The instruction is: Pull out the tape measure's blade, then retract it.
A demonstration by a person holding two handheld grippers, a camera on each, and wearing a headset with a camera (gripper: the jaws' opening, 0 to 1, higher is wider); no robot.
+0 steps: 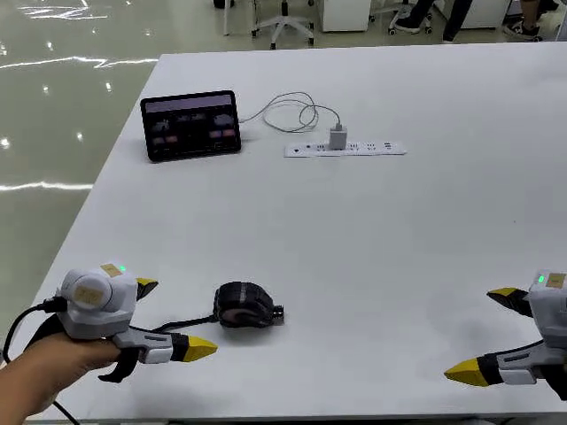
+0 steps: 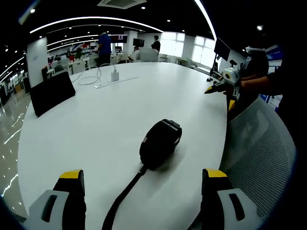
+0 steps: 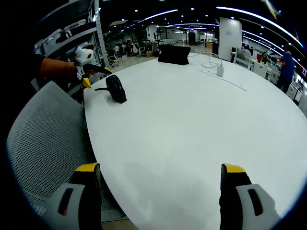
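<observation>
The left hand-held gripper [image 1: 173, 317] is held by a hand [image 1: 58, 367] low over the near edge of the white counter [image 1: 372, 239]. Its yellow-tipped jaws are spread wide and grip nothing. Just ahead of them, in line with the gap between them, the black tape measure [image 1: 245, 305] rests on the counter, apart from both tips. A black strap [image 1: 180, 325] runs from its case back toward this hand-held gripper; in the left gripper view it passes between the jaws. A small tab sticks out of the case on the side away from that gripper.

The right hand-held gripper [image 1: 485, 334] is well apart from the tape measure, along the same near edge. Its jaws are likewise spread and empty, and they point across toward the left one. A grey mesh chair [image 3: 45, 129] sits at the counter's edge near it.

Far beyond both, a dark tablet [image 1: 191, 124] stands propped up. Beside it a white power strip [image 1: 345, 149] lies flat, with a white charger [image 1: 337, 139] plugged in and its cable [image 1: 292, 111] looped behind.
</observation>
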